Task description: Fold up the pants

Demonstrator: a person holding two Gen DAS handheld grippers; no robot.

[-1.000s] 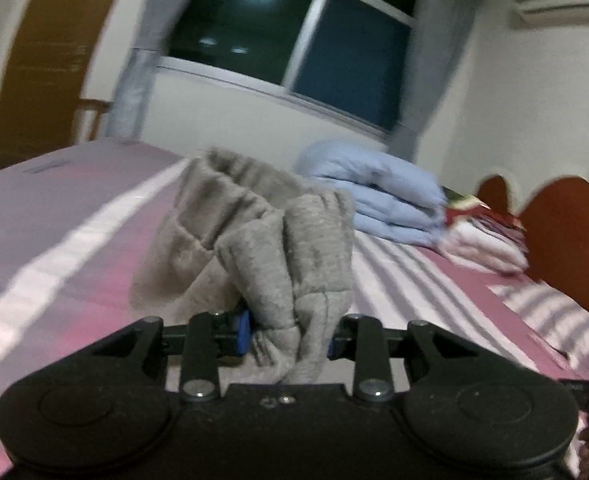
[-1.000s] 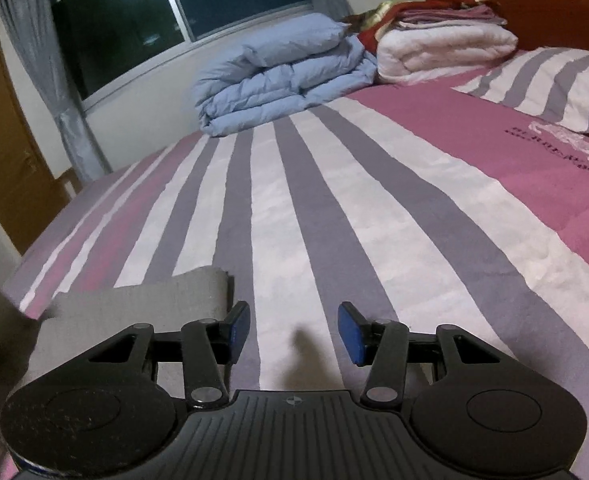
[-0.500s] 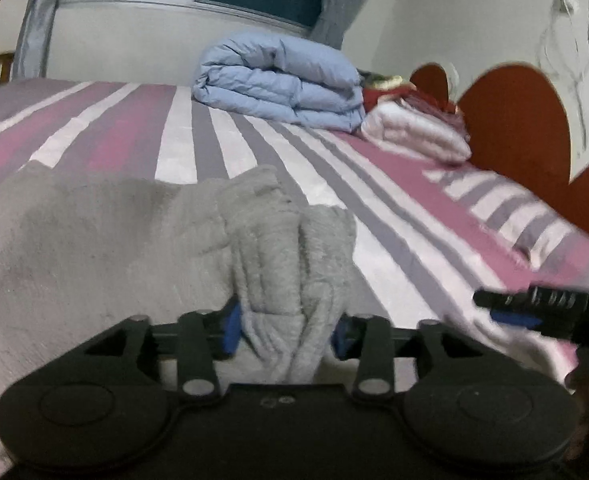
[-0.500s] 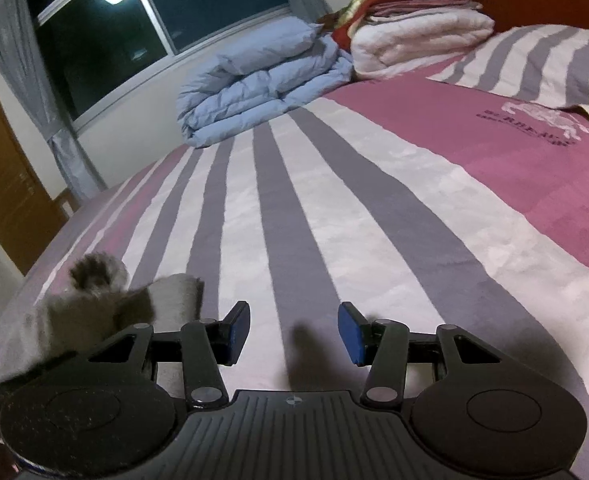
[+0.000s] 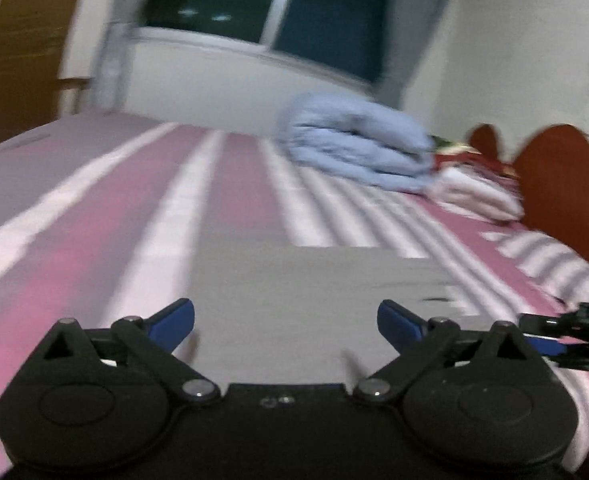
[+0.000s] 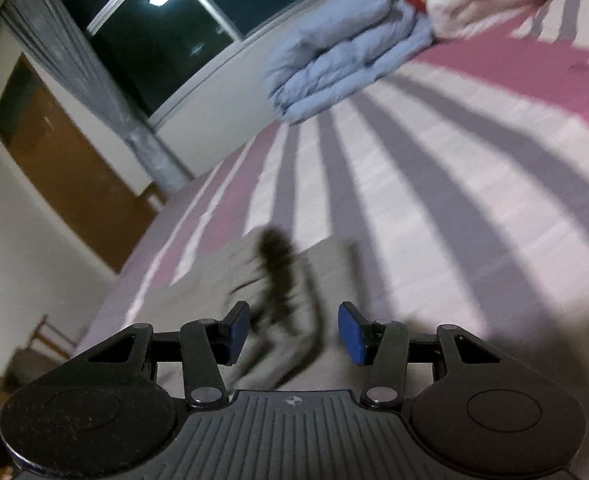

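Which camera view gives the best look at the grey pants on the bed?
The left wrist view: the pants lie flat and unobstructed ahead of the open left gripper. The right wrist view shows them blurred, partly hidden by a dark smear.

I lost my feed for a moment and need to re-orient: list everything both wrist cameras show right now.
pants: one, grey, lying flat on the bed in front of both grippers
bed cover: one, pink, white and grey stripes, under everything
duvet: one, light blue, folded, far end of the bed
blankets: small pile, white and red, right of the duvet
headboard: one, dark red, scalloped, right edge
window: one, dark panes, with grey curtains
door: one, brown wood, left wall
left gripper: black, blue pads, jaws just opened wide, nothing between them
right gripper: black, blue pads, jaws apart, holding nothing, over the pants' edge
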